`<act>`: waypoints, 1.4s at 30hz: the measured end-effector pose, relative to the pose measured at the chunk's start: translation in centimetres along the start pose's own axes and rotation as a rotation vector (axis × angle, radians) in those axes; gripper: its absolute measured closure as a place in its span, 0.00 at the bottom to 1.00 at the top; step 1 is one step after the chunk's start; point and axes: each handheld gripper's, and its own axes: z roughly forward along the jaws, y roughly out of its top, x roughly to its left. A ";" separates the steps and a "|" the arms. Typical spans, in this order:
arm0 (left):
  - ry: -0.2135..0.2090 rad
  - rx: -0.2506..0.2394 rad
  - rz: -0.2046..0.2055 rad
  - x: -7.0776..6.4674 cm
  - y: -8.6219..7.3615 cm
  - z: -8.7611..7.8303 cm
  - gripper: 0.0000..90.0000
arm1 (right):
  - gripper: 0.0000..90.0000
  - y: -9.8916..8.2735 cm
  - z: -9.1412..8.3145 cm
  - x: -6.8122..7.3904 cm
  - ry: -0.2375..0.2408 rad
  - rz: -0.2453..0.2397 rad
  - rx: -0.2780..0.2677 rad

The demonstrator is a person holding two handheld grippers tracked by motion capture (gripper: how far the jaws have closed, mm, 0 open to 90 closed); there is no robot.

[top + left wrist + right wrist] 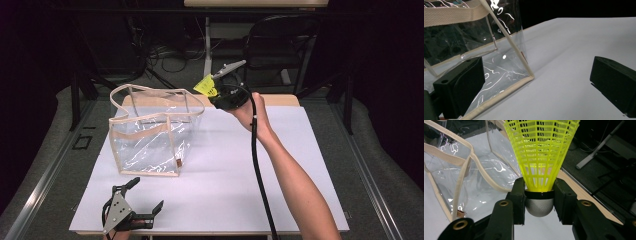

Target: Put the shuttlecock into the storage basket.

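Observation:
A yellow plastic shuttlecock (540, 152) with a silver-grey cap is pinched by its base between the jaws of my right gripper (539, 202), which is shut on it. In the high view the right gripper (214, 86) hovers just right of the top rim of a clear plastic bag (150, 132) with beige trim, and the shuttlecock (206, 86) shows at its tip. The bag stands open on the white table (225, 170). My left gripper (145, 197) rests near the table's front left edge, jaws wide apart and holding nothing; the bag's corner (530, 75) lies just ahead of it.
A dark chair (280, 45) and a table leg (207, 45) with cables stand behind the table. Grey floor runs along both sides. The right gripper's black cable (257, 165) trails along the forearm.

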 end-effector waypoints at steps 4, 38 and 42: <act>0.001 -0.001 -0.001 0.0 0.0 0.0 0.00 | 0.72 0.3 0.0 0.2 0.003 -0.007 -0.005; 0.002 -0.001 0.002 0.0 0.0 0.0 0.00 | 0.72 2.8 1.2 2.3 0.038 -0.049 -0.022; 0.002 0.000 0.002 0.0 0.0 0.0 0.00 | 0.72 3.0 1.3 2.4 0.041 -0.047 -0.024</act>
